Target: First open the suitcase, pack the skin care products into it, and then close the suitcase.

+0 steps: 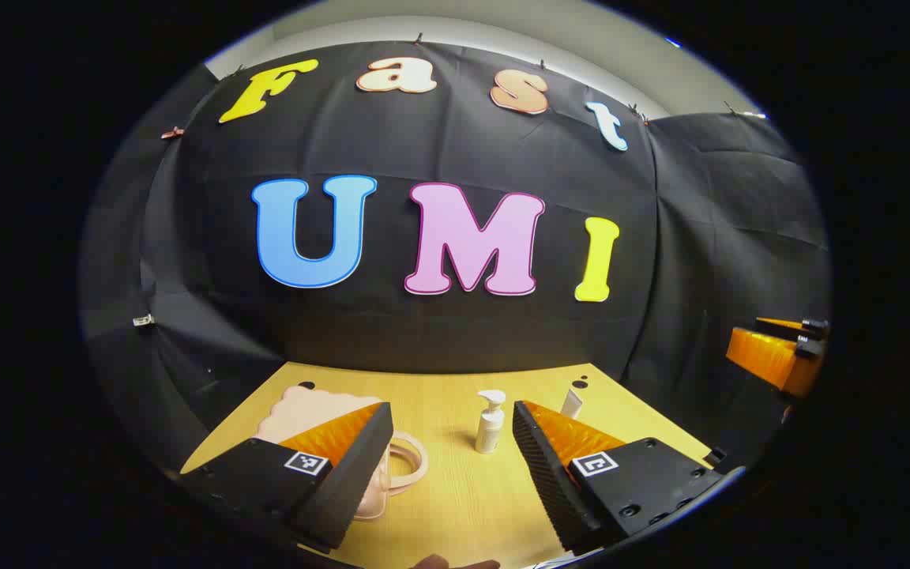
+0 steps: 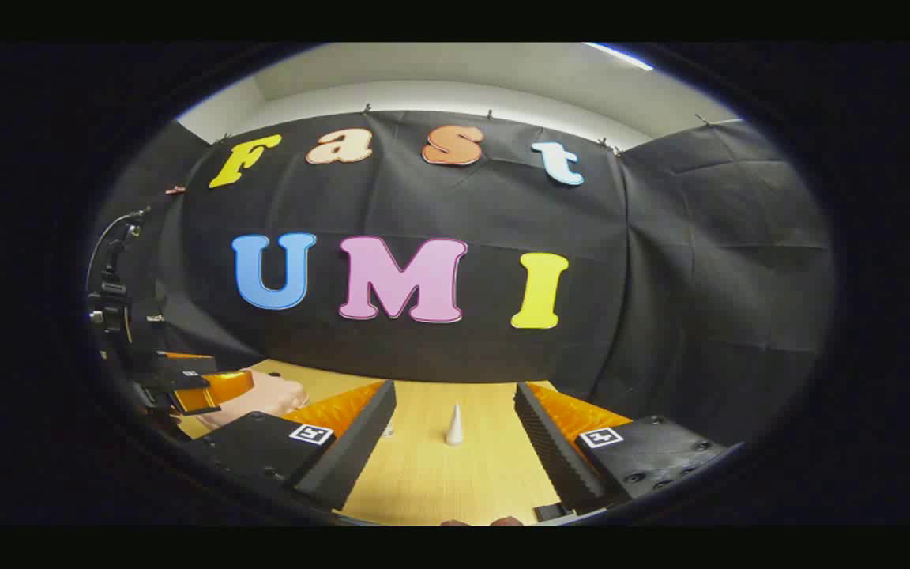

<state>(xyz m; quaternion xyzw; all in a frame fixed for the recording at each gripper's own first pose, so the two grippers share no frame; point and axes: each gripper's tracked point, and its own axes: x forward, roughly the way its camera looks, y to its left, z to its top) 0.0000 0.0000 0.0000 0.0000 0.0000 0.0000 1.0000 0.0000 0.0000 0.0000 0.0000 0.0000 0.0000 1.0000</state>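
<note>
So both grippers are just hovering over the desk (image 1: 455, 490), nothing picked up yet. The left gripper (image 1: 453, 442) has its fingers spread wide with nothing between them but air. Same for the right gripper (image 2: 455, 431), fingers wide apart and empty.

The pink suitcase (image 1: 321, 407) sits on the desk behind the left gripper's left finger, partly hidden by it, and its looped handle (image 1: 409, 465) pokes out into the gap between the fingers. The lid looks shut as far as I can tell, so by my read opening it is the step in hand.

Skin care stuff: a white pump bottle (image 1: 490, 423) stands upright in the gap, closer to the right finger, and a small white tube (image 1: 572, 403) stands farther back, just past that finger's tip. In the right gripper view a white cone-shaped tube (image 2: 454, 425) stands between the fingers, with another small item (image 2: 388, 431) peeking from behind the left finger, too hidden to name.

What could go wrong: the pump bottle is tall and narrow, so a finger swinging toward the suitcase could tip it. The case looks small and light, so prying the lid with one gripper might just slide or lift the whole thing unless the other pins it.
</note>
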